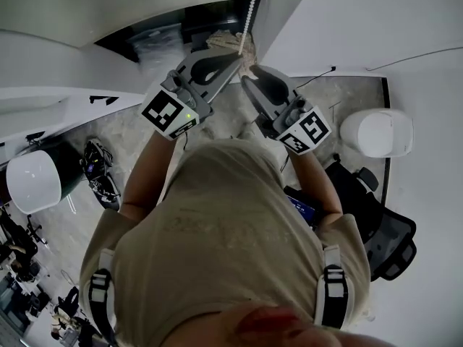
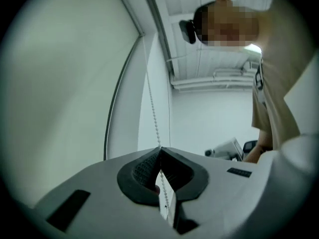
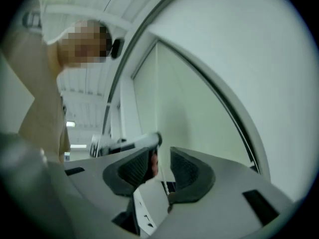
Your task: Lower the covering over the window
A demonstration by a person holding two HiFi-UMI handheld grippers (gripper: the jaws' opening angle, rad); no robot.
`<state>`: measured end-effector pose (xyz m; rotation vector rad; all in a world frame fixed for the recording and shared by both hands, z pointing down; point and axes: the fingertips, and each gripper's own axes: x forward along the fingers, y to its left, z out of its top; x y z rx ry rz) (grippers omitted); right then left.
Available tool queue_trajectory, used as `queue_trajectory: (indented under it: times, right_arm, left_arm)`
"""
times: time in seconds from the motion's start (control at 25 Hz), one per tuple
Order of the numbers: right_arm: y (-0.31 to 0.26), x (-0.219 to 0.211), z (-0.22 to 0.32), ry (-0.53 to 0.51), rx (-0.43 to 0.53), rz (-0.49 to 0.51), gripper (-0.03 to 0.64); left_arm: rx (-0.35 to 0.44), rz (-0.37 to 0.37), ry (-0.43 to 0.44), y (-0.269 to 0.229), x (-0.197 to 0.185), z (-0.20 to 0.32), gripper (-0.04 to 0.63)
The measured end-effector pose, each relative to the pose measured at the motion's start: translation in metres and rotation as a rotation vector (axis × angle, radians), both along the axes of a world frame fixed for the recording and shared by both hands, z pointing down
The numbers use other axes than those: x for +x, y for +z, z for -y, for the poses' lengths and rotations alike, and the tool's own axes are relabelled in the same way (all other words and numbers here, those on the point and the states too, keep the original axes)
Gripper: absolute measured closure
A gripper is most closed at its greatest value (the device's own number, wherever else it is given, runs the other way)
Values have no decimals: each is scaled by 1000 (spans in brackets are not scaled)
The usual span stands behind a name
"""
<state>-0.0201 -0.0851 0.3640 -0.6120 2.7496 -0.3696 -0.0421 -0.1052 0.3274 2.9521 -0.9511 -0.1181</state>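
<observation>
Blind (image 2: 60,83) shows as a pale sheet filling the framed window, straight ahead of both claws. Its bead chain (image 2: 152,108) hangs down along the frame's edge. Left claw (image 2: 160,149) is clamped on the chain, tips pressed together. Right claw (image 3: 160,151) is just beside it, its 2 jaws apart, with the chain passing between them unpinched.

- The white beaded pull cord (image 2: 152,113) looks like small, smooth plastic beads.
- The left tongs (image 2: 160,151) and right tongs (image 3: 159,153) have matt grey plastic shells.
- Their black pads (image 2: 142,171) look rubbery and ribbed.
- The pale greenish window covering (image 2: 65,83) is smooth and matt.
- The beige shirt (image 1: 231,230) is soft cloth.
- The speckled grey floor (image 1: 347,96) looks like dull stone.
</observation>
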Motion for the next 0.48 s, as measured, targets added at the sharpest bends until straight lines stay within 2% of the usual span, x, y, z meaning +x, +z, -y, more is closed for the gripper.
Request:
queue_trajectory:
  times: [0.04,0.08,0.2,0.28,0.48]
  right_arm:
    - [-9,9,5,28,-13,63,480]
    - [-16,13,10,48,-10,84,477]
    - [-34,-1,11,26,56,4,479]
    - [-45,-8,11,23,82,-14,480]
    - [-50,-16,11,42,117,-81,604]
  left_arm:
    - [7,48,-5,9,0,-3,575]
    - [-1,72,3,19,1,-6,575]
    - [-49,70,51,43,7,-20,575]
    - [-70,65,76,53,13,-29,575]
    - [-78,19,114,53,14,-40,575]
